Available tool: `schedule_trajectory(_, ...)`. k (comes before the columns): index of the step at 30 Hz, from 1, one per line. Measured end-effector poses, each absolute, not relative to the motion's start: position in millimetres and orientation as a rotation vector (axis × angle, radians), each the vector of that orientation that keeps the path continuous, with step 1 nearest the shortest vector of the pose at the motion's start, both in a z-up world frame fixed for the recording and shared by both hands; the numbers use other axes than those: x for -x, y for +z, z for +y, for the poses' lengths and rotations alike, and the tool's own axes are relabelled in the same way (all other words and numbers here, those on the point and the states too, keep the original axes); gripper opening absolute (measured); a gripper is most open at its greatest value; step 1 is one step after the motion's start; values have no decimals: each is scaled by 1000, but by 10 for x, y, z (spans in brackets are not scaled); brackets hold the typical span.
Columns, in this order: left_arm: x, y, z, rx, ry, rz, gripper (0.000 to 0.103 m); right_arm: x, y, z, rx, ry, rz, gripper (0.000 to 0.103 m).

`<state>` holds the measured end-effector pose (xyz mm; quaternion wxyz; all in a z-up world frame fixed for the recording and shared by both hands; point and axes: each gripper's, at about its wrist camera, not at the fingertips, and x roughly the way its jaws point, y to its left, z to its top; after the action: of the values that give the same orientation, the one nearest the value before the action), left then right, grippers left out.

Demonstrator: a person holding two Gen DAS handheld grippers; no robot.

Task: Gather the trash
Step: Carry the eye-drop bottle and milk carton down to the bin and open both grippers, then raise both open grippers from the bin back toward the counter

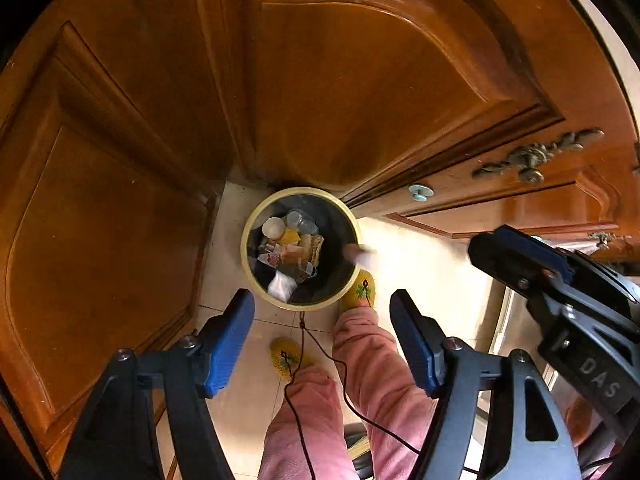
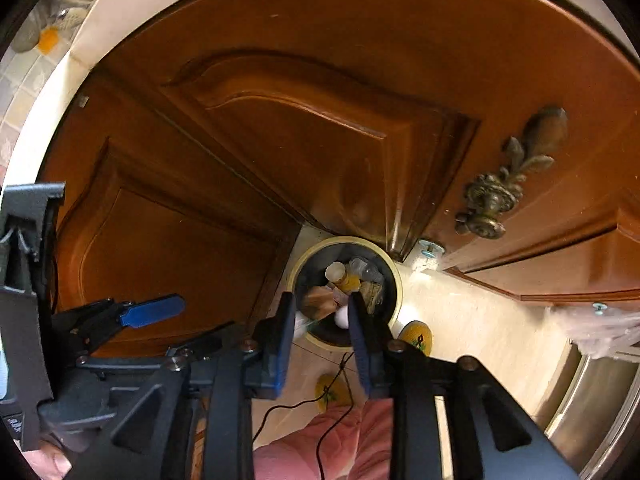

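Looking straight down, the trash bin (image 1: 301, 248) sits on the floor tiles (image 1: 420, 256) right against the wooden cabinet doors (image 1: 340, 92), already holding cups, wrappers and paper. Left gripper (image 1: 322, 330) hangs above the bin with jaws released and nothing between them. Right gripper (image 2: 322, 334) is spread too, and a blurry pale scrap (image 1: 360, 254) at the bin's rim looks mid-drop. My tip: release dead over the bin's middle, since that scrap looks near the edge.
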<state>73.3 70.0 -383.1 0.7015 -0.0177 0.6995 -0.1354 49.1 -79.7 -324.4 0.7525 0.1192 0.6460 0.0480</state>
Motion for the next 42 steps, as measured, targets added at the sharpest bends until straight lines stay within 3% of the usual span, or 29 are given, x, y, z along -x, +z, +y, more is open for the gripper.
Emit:
schedule_trajectory(6,-757,-3694,688,25,-263,1486,76,-429,-3168,-848,-258,100,1385,34)
schedule_trajectory(28,-713,-3469,650,-12,-235,1457,77,-348,-3329,-830,-250,101,1401,34)
schedule_trajectory(42,-567,-2682,622,-61,-274,1391,77,-199,-2595,-797,-223,109,1327,34)
